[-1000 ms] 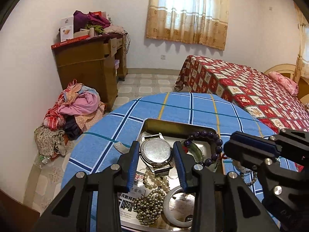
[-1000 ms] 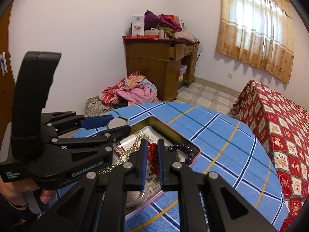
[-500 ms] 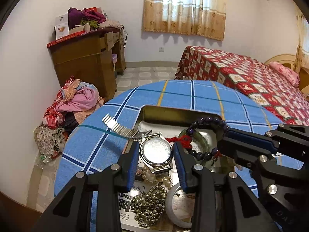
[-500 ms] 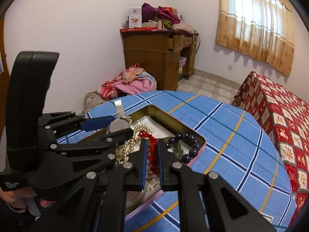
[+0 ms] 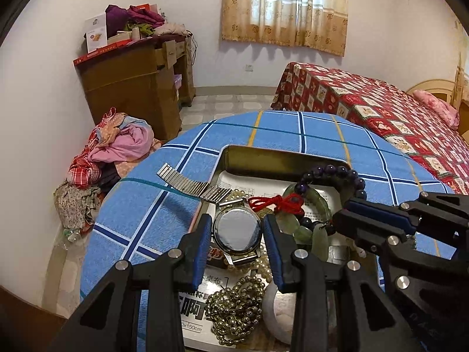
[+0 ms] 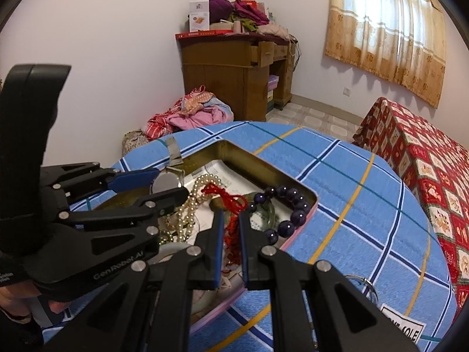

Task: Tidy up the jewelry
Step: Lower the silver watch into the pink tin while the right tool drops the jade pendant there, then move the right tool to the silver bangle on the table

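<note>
A silver watch (image 5: pixel 237 231) sits between the blue pads of my left gripper (image 5: pixel 237 220), which is shut on its case. Its metal band (image 5: pixel 187 183) trails over the rim of the open tin (image 5: pixel 281 161) onto the cloth. My right gripper (image 6: pixel 230 216) is shut on a red knotted cord (image 6: pixel 225 196) above the tin. The cord runs to a green jade piece (image 5: pixel 316 202) beside a purple bead bracelet (image 6: pixel 293 202). Pearls (image 6: pixel 190 205), a gold bead string (image 5: pixel 234 302) and a white bangle (image 5: pixel 275 316) lie in the tin.
The tin rests on a round table with a blue checked cloth (image 5: pixel 263 129). A red quilted bed (image 5: pixel 381 111) stands to the right, a wooden desk (image 5: pixel 132 88) and a heap of clothes (image 5: pixel 117 146) to the left. A hand (image 6: pixel 17 302) holds the left gripper.
Both grippers have sunk closer to the tin. The watch band has unfolded and now lies over the rim onto the cloth. The red cord and purple beads hang lower over the tin.
</note>
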Motion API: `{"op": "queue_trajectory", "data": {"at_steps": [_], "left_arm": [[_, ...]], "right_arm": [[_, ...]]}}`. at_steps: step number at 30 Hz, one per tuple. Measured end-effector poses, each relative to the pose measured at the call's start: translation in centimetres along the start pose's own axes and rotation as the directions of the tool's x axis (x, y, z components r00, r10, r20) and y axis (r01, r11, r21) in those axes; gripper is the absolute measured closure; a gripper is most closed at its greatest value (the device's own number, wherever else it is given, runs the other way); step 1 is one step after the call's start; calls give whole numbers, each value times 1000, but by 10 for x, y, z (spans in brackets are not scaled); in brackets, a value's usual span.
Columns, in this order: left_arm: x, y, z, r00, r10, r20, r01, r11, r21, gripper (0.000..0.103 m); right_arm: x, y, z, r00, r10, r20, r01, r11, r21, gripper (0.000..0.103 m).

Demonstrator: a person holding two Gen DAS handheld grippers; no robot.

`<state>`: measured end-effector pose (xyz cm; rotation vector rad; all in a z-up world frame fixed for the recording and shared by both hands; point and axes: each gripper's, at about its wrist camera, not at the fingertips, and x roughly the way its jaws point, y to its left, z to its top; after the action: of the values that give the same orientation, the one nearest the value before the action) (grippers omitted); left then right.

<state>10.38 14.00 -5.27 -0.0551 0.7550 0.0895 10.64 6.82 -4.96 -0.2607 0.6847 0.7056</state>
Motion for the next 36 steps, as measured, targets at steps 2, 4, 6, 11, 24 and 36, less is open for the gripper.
{"op": "queue_trajectory", "data": {"at_steps": [2,4,6,11,24,36], "left_arm": [[0,0,0,1000,1,-1,-1,1000,0,66],[1,1,0,1000,0,-3,0,1000,1,66],[2,2,-1,1000,2,-6,-1,1000,2,66],[5,4,-3,1000,6,-15,-6,1000,0,66],[0,4,-3,1000,10,-1,-10,1000,-8,66],[-31,-8,1,996,26,86,-25,1000,-4,23]], "right_arm": [[2,0,-1,1000,0,-6,0,1000,0,91],[4,0,-2,1000,-1,-11,1,1000,0,91],[6,1,-2,1000,-1,-14,1,1000,1,91],[8,1,-4,1000,0,-23,0,1000,-2,91],[12,4,-7,999,4,-35,-5,1000,-7,91],[-17,-20,-14,999,-26,19,25,999,45,31]]}}
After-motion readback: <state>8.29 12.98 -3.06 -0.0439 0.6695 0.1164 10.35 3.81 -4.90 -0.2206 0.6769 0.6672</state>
